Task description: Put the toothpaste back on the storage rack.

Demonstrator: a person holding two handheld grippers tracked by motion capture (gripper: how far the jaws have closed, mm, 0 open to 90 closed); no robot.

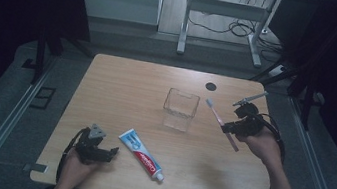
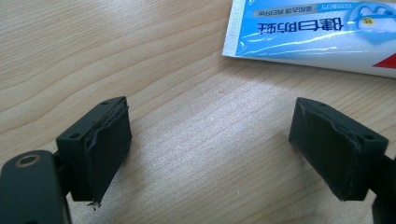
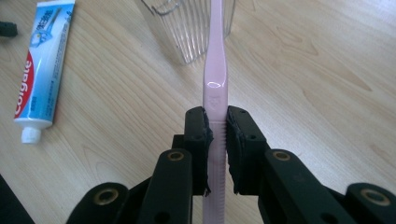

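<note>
A pink toothbrush is clamped by its handle in my right gripper, which is shut on it above the table's right side; its white head points toward a clear ribbed plastic cup at the table's centre. In the right gripper view the toothbrush runs up between the jaws to the cup. A Colgate toothpaste tube lies at the front centre. My left gripper rests open just left of the tube, jaws wide apart over bare wood, the tube's flat end just ahead.
The wooden table has a black round hole at its back right. Grey floor and metal rails flank the table. A desk frame with cables stands beyond the far edge.
</note>
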